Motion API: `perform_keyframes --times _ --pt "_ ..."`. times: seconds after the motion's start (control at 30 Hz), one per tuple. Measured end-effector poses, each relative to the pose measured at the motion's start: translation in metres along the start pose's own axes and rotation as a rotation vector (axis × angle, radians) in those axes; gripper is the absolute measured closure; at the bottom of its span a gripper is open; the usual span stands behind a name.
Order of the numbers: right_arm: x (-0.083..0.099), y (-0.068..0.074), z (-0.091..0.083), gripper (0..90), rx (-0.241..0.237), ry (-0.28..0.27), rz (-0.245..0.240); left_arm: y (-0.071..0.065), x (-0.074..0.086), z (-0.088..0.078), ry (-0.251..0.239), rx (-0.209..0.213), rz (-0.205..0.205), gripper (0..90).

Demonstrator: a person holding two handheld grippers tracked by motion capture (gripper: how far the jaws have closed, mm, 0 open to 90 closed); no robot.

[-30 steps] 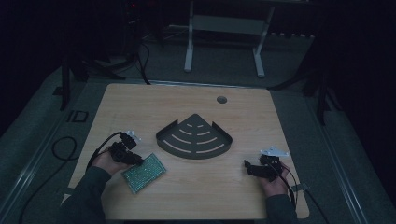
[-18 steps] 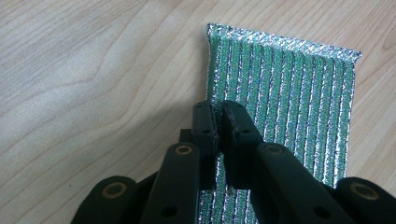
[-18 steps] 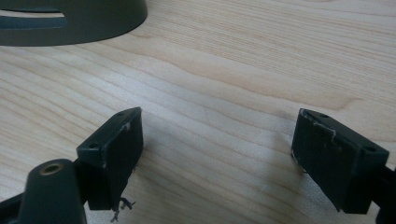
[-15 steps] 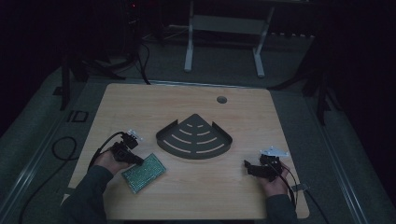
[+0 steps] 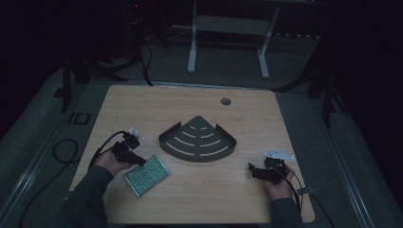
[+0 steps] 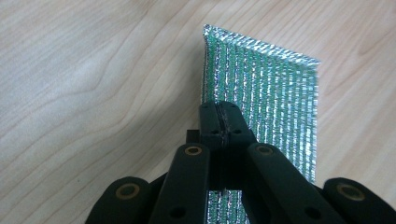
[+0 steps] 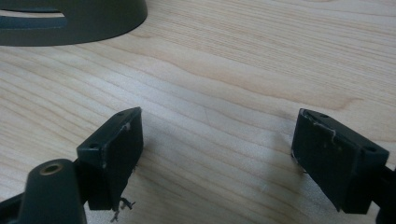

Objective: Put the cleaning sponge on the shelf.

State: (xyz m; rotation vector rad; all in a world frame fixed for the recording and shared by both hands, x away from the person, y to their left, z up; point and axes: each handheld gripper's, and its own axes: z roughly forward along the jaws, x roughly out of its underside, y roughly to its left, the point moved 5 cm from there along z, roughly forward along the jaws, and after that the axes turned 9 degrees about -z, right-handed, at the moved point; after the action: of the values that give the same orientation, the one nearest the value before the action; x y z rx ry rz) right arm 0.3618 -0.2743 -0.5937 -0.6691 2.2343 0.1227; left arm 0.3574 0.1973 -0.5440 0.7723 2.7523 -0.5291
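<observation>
Change since the earlier frame: left gripper (image 5: pixel 139 161) jaws have just been closing and now pinch an edge of the green-and-silver scouring pad (image 5: pixel 147 175), lifting that edge off the wooden table (image 5: pixel 247 118); right gripper (image 5: pixel 251 167) has kept its place. Pad: lies near the dark fan-shaped slotted rack (image 5: pixel 197 141), off its lower-left corner, not touching it. Right gripper: off the rack's lower-right corner, jaws wide apart over bare wood, holding nothing.

Left gripper (image 6: pixel 219 119): jaws just closed, pads pressed together on near edge of green-and-silver scouring pad (image 6: pixel 275 93). Pad lifts at the pinch, extends ahead and to the right of the tips. Pale wooden table (image 6: pixel 93 84) beneath, left of jaws.
</observation>
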Motion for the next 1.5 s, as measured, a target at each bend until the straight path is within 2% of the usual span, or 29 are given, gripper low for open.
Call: perform_keyframes --times 0.27,0.97,1.07,1.5 --pt "0.000 0.000 0.000 16.2 0.000 0.000 0.000 -0.002 -0.007 -0.012 -0.012 0.009 0.015 90.0" --pt "0.000 0.000 0.000 16.2 0.000 0.000 0.000 -0.004 -0.028 -0.041 -0.052 -0.020 0.026 90.0" --pt "0.000 0.000 0.000 16.2 0.000 0.000 0.001 -0.004 -0.034 -0.049 -0.056 -0.035 0.034 90.0" --pt "0.000 0.000 0.000 16.2 0.000 0.000 0.000 -0.006 -0.047 -0.057 -0.066 -0.060 0.035 90.0"
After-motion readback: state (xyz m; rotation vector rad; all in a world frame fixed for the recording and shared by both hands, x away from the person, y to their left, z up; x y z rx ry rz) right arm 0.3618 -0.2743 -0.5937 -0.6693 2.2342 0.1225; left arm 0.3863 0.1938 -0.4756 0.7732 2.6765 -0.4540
